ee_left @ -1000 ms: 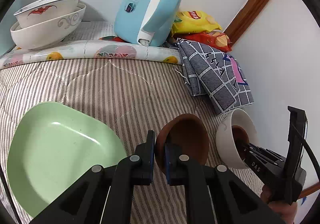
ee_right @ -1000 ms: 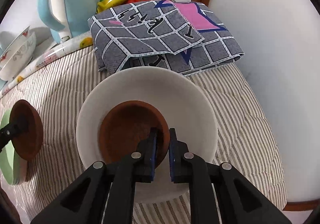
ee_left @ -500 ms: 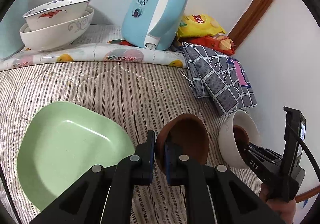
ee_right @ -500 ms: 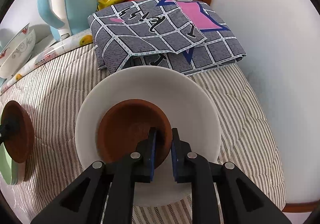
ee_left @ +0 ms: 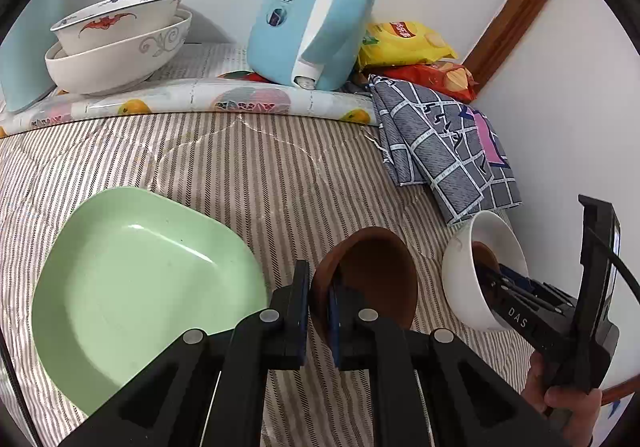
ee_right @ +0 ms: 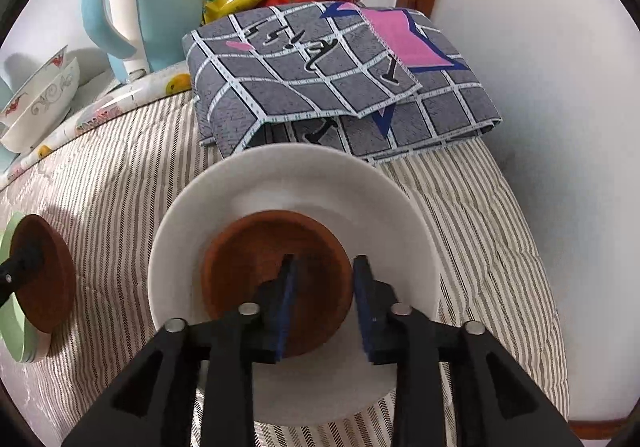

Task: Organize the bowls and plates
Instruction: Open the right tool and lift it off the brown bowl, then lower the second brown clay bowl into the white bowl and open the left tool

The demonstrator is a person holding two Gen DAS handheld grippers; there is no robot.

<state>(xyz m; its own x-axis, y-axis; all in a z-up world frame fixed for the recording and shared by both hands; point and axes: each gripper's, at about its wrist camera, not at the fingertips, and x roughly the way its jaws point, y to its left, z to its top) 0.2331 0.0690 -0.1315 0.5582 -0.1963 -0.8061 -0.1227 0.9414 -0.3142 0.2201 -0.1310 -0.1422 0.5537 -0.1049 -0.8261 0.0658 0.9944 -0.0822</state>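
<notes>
My left gripper (ee_left: 319, 283) is shut on the rim of a brown bowl (ee_left: 376, 279), held tilted above the striped cloth beside a green plate (ee_left: 136, 287). That bowl (ee_right: 44, 275) and the green plate (ee_right: 10, 323) also show at the left edge of the right wrist view. My right gripper (ee_right: 324, 283) stands over a second brown bowl (ee_right: 256, 267) resting inside a white bowl (ee_right: 288, 183); its jaws are opening, with the bowl's near rim between them and the pads no longer pressing on it. In the left wrist view the right gripper (ee_left: 490, 281) reaches into the white bowl (ee_left: 460, 275).
Two stacked patterned bowls (ee_left: 120, 39) and a blue kettle (ee_left: 312, 7) stand at the back. Snack bags (ee_left: 404, 43) and a folded grey checked cloth (ee_right: 340, 79) lie by the wall corner. A rolled fruit-print sheet (ee_left: 192, 99) crosses the striped cloth (ee_left: 248, 167). A hand (ee_left: 560, 407) holds the right gripper.
The right gripper's jaws have parted and let go of the brown bowl's rim inside the white bowl. The left gripper still grips its brown bowl and has hardly moved.
</notes>
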